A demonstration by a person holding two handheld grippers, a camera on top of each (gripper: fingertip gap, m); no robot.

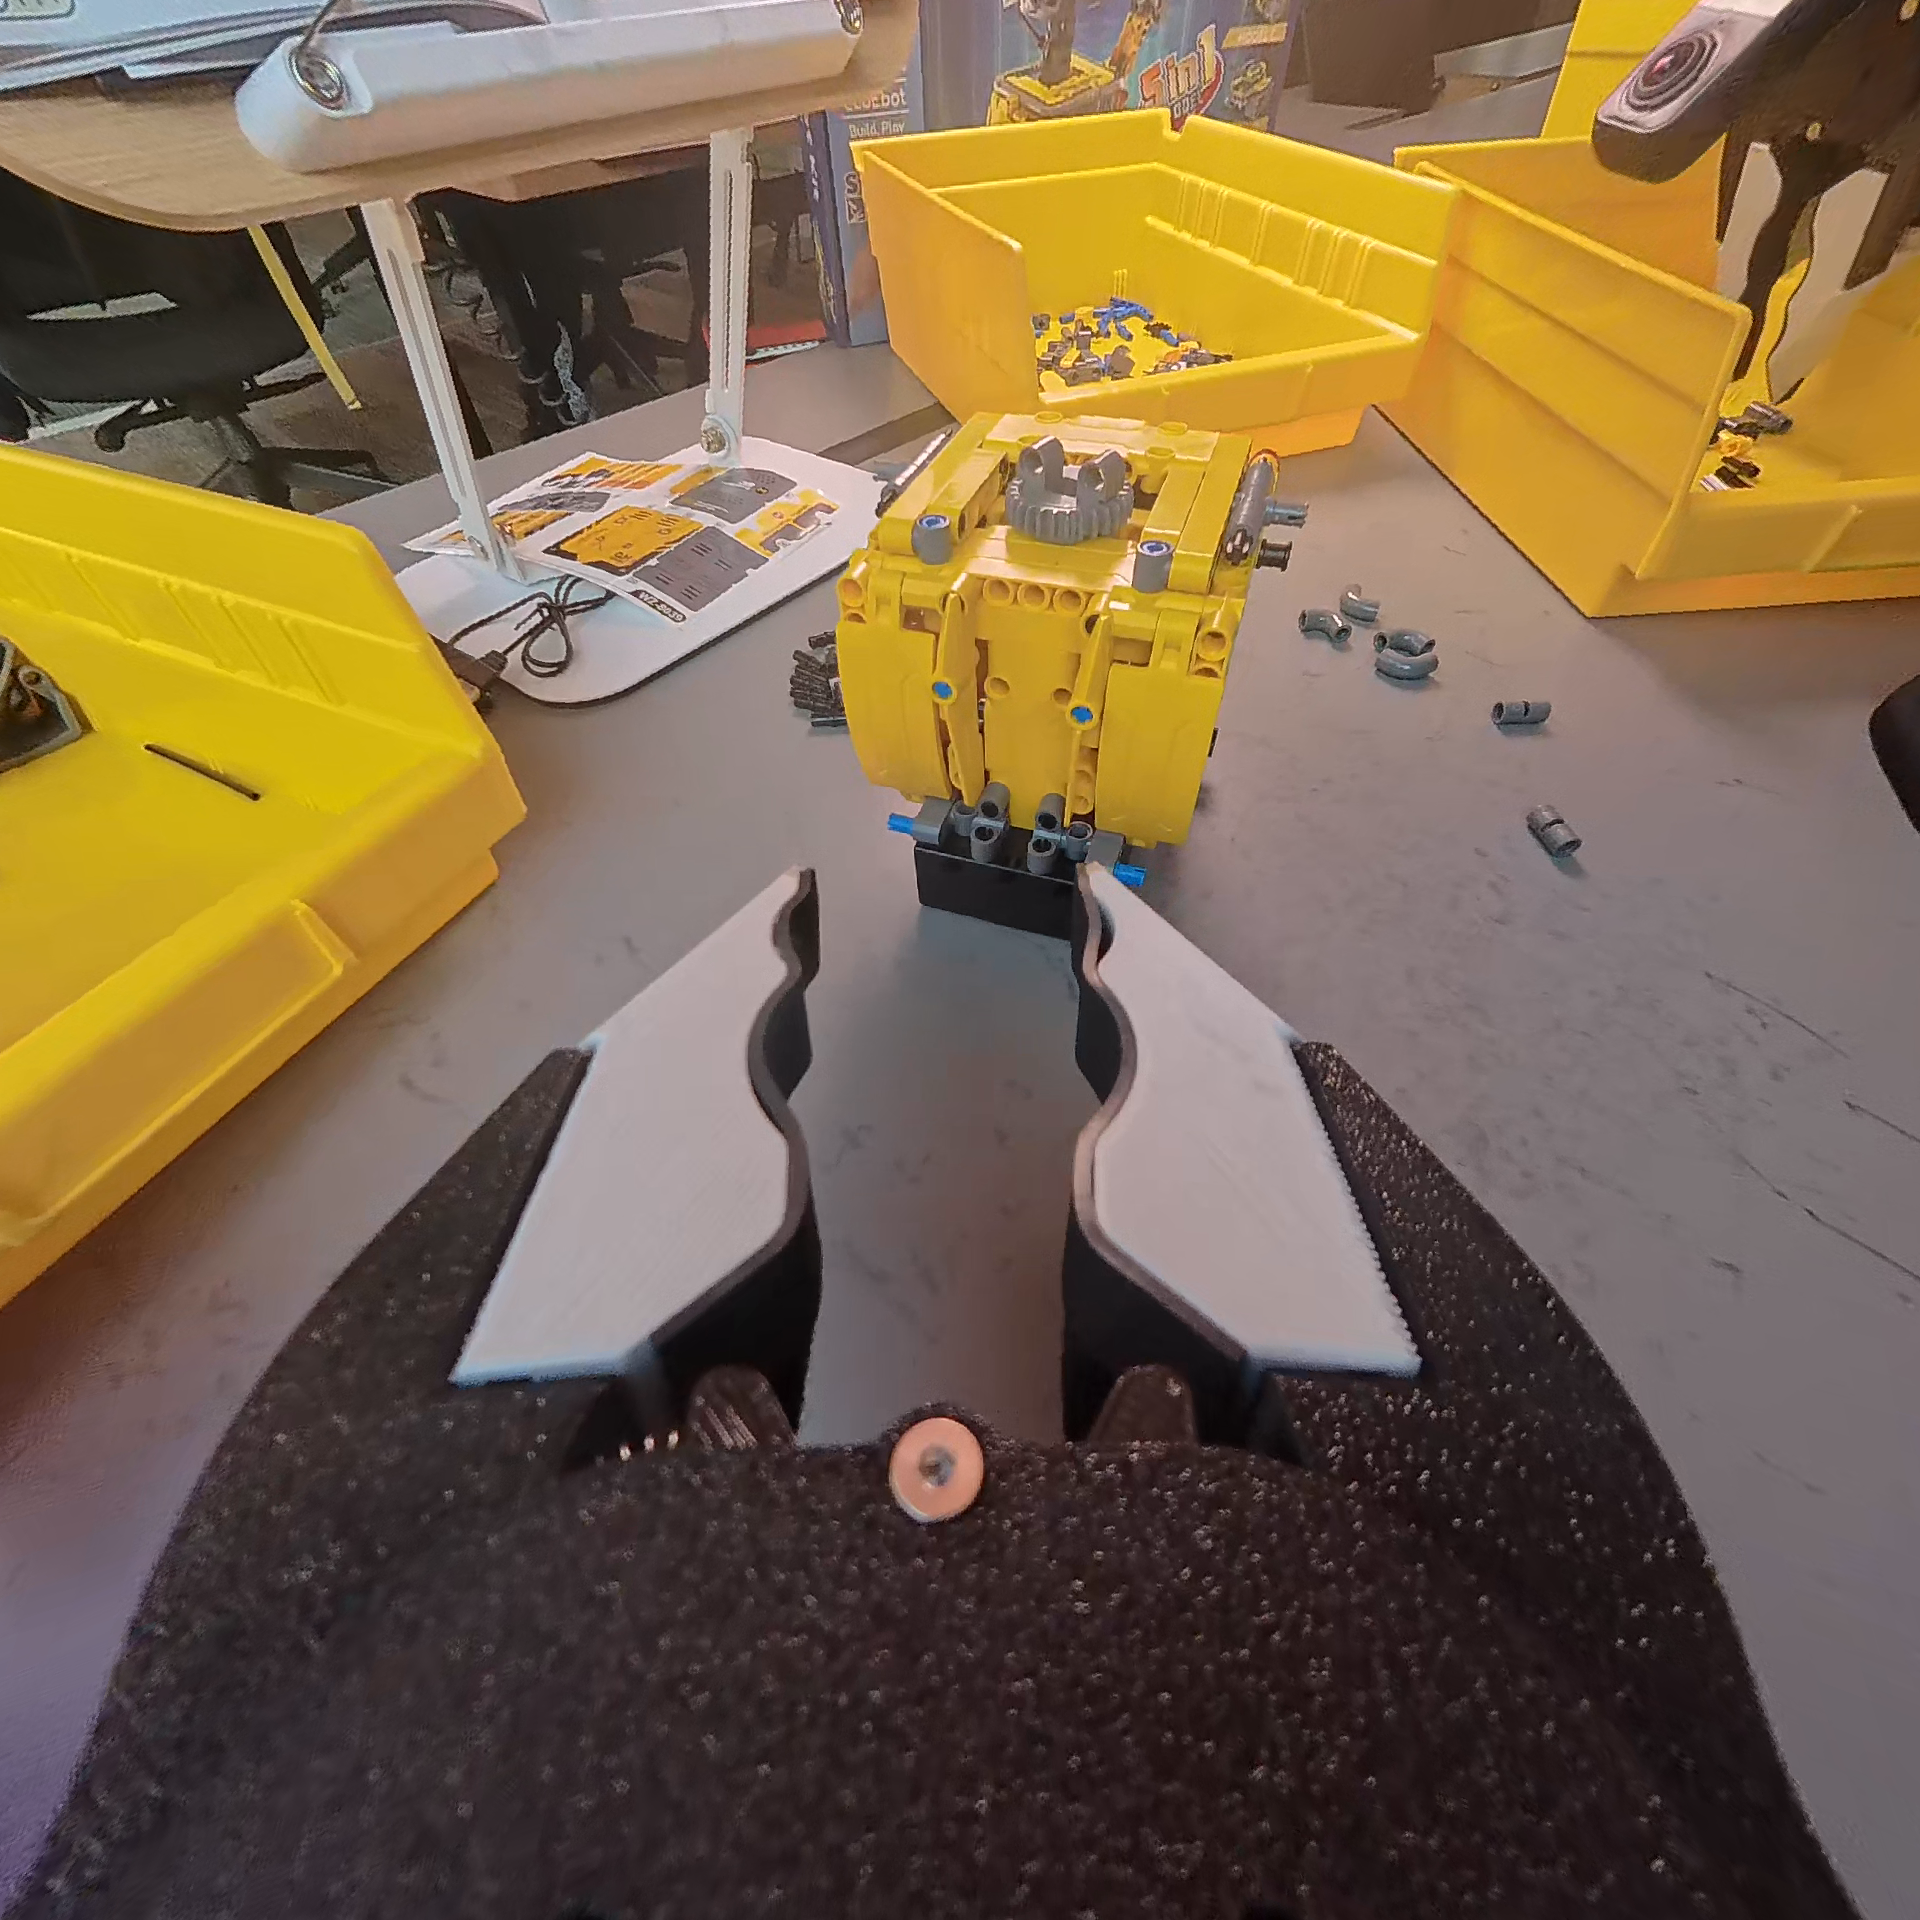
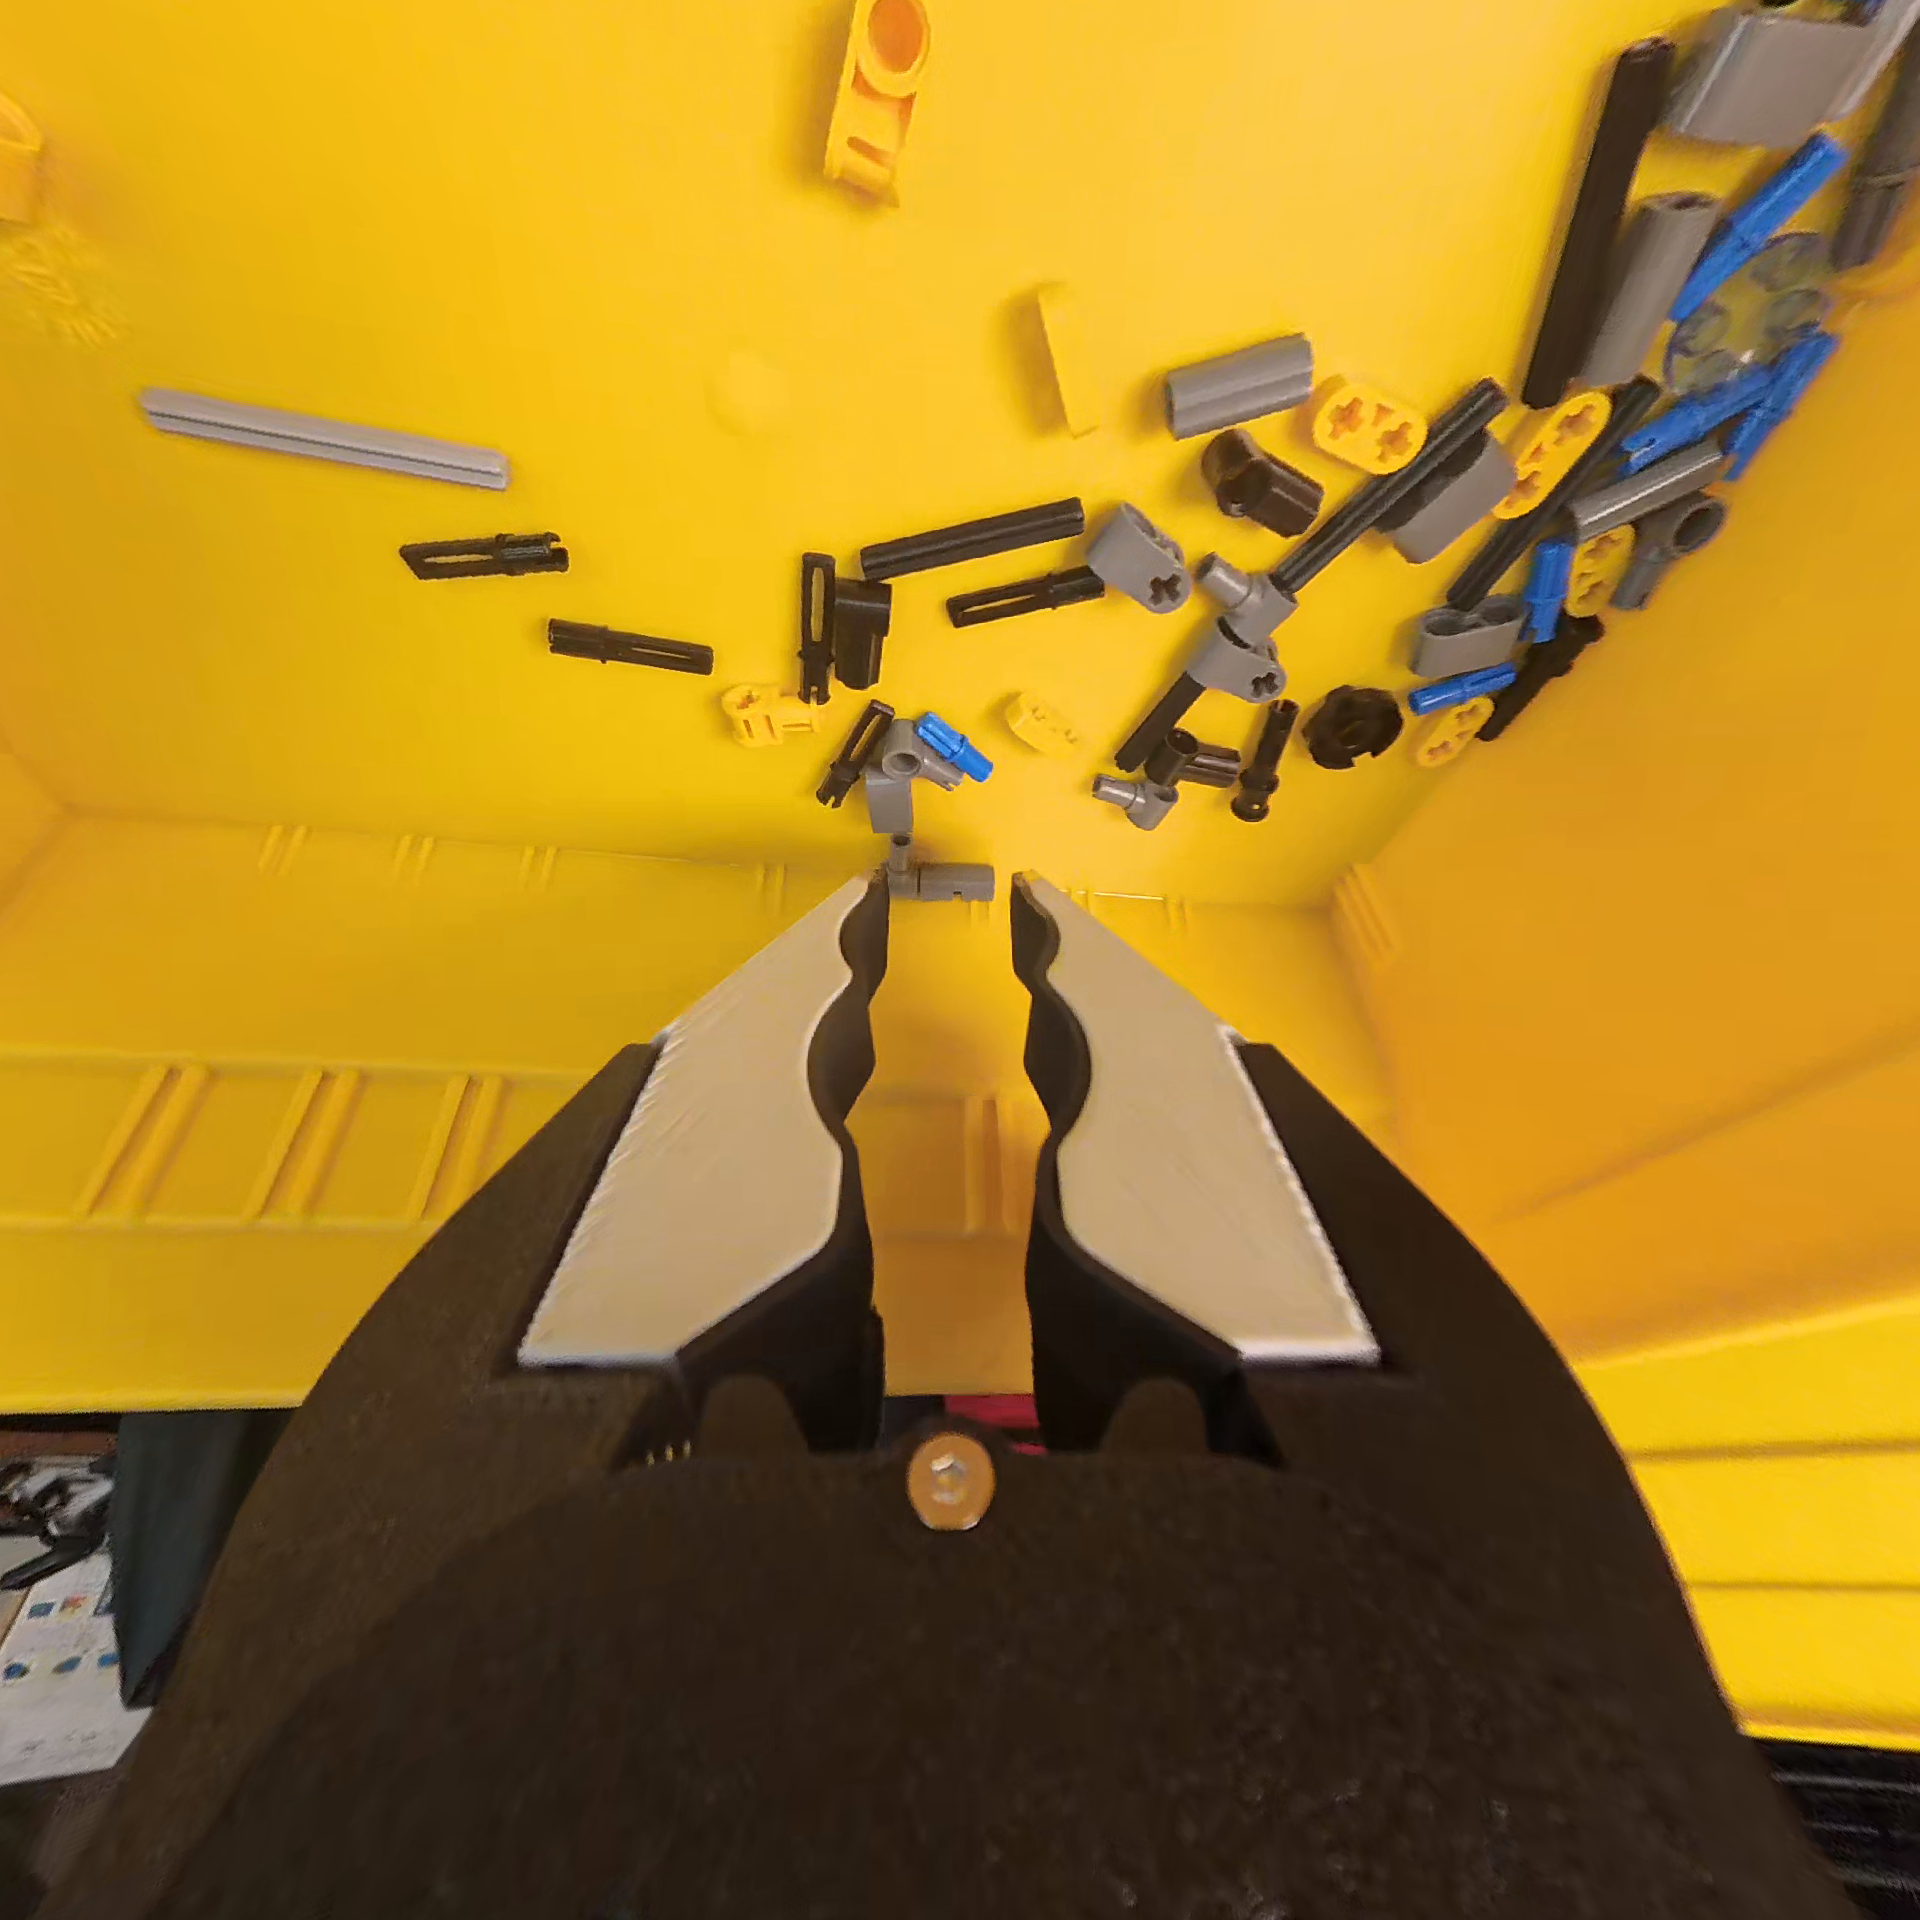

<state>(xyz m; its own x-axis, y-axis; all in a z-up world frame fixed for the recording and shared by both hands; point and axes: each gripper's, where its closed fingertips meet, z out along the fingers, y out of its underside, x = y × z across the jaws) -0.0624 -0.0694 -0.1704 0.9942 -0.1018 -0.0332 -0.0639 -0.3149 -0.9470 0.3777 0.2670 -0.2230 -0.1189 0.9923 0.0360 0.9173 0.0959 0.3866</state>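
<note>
Left wrist view: the left hand-held gripper (image 1: 945,894) stands with jaws spread wide, holding nothing, low over the grey tabletop (image 1: 1351,1091). Directly ahead at 12 o'clock sits a yellow brick-built model (image 1: 1039,665) on a black base block (image 1: 997,883); the right fingertip lies just beside that block, contact not confirmed. A grey gear (image 1: 1065,494) crowns the model. Loose grey connectors (image 1: 1392,649) are scattered at 2 o'clock, a yellow bin (image 1: 208,779) stands at 9 o'clock, and another yellow parts bin (image 1: 1143,270) lies beyond the model. The other gripper (image 1: 1766,135) hangs at 1 o'clock over a third bin.

Right wrist view: the right hand-held gripper (image 2: 951,883) points down into a yellow bin floor (image 2: 520,208), jaws narrowly parted and empty. A small grey connector piece (image 2: 940,881) lies at the tips at 12 o'clock, touching or just beside the left finger. A grey-and-blue pin assembly (image 2: 925,764) sits just beyond; the main heap of parts (image 2: 1558,468) is at 2 o'clock. In my judgement, a clean closure requires centring the jaws on the piece first.
</note>
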